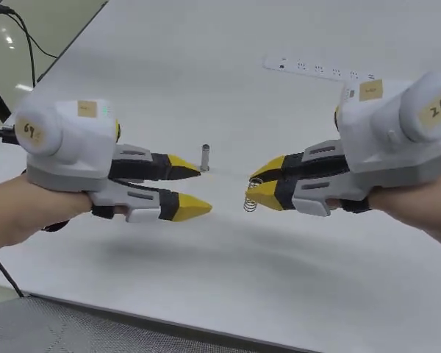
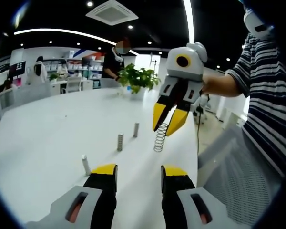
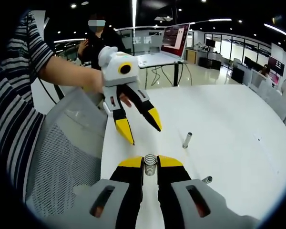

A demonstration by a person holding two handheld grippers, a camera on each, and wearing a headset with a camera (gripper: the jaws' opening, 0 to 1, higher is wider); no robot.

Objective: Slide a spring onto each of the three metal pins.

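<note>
One spring (image 3: 150,164), bright coiled wire: we are clamping it in the right gripper (image 3: 151,161); left gripper (image 2: 139,168) hanging wide, empty.

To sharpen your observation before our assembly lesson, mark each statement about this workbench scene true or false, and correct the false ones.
1. The right gripper clamps a spring. True.
2. The left gripper grips a pin. False: its jaws stand open and hold nothing.
3. A power strip lies on the table. True.
4. The held spring is already threaded on a pin. False: it sits between the jaws, apart from the upright pin.
</note>
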